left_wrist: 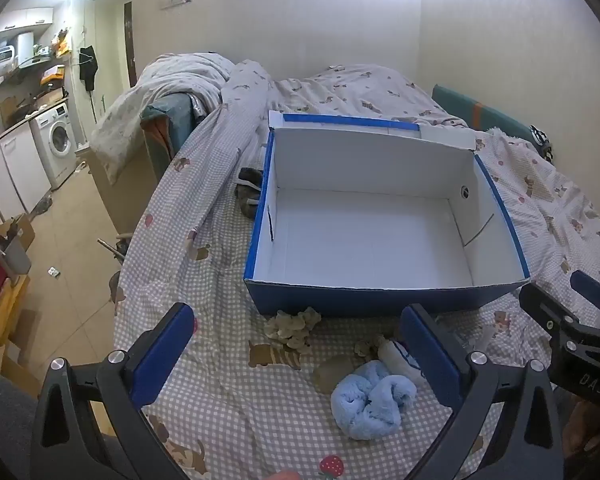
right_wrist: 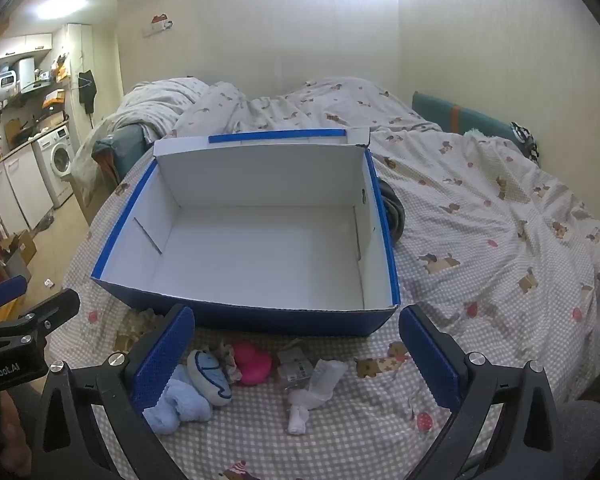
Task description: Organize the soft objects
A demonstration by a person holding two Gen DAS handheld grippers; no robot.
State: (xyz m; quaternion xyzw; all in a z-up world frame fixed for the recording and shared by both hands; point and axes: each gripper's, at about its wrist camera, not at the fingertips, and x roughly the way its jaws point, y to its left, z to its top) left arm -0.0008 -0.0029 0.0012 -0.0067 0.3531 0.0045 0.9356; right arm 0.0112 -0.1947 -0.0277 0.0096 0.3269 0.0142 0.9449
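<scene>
An open blue box with a white inside [left_wrist: 364, 240] [right_wrist: 260, 248] stands on the bed, nothing in it. Soft things lie on the sheet in front of it: a light blue fluffy cloth [left_wrist: 372, 404] [right_wrist: 178, 404], a white and blue plush [right_wrist: 210, 374] [left_wrist: 400, 358], a pink soft toy [right_wrist: 252, 362], a white sock [right_wrist: 314, 390], a beige plush [left_wrist: 294, 326] [right_wrist: 134, 328]. Dark socks [left_wrist: 248, 192] lie left of the box. My left gripper [left_wrist: 298, 364] is open above the blue cloth. My right gripper [right_wrist: 296, 364] is open above the pink toy and white sock.
The bed has a checked sheet with dog prints [right_wrist: 480, 240] and a rumpled duvet [left_wrist: 220, 80] behind the box. A dark object [right_wrist: 394, 208] lies right of the box. The floor, washing machine [left_wrist: 60, 140] and kitchen counter are left of the bed.
</scene>
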